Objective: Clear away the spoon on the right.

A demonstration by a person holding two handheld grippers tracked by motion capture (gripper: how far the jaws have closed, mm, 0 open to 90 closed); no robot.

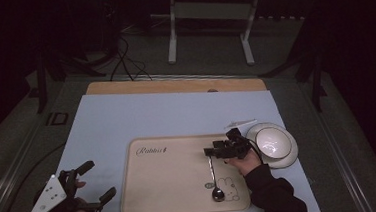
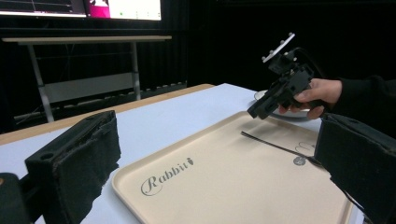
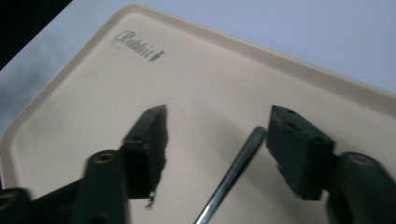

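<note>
A metal spoon (image 1: 213,177) lies on the beige tray (image 1: 171,187), its bowl toward the near edge and its handle pointing away. My right gripper (image 1: 210,152) hovers over the far end of the handle. In the right gripper view its jaws (image 3: 217,123) stand open, with the handle tip (image 3: 233,172) lying between them, close to the right-hand jaw and not pinched. My left gripper (image 1: 99,180) rests at the table's near left corner, off the tray, open with nothing between its jaws (image 2: 215,163). From there the right gripper (image 2: 259,111) shows above the spoon (image 2: 275,146).
A white bowl-like plate (image 1: 274,144) sits just right of the tray, beside the right hand. A thin white strip (image 1: 241,123) lies behind it. The tray carries a "Rabbit" print (image 1: 151,150). A wooden edge (image 1: 174,85) borders the table's far side.
</note>
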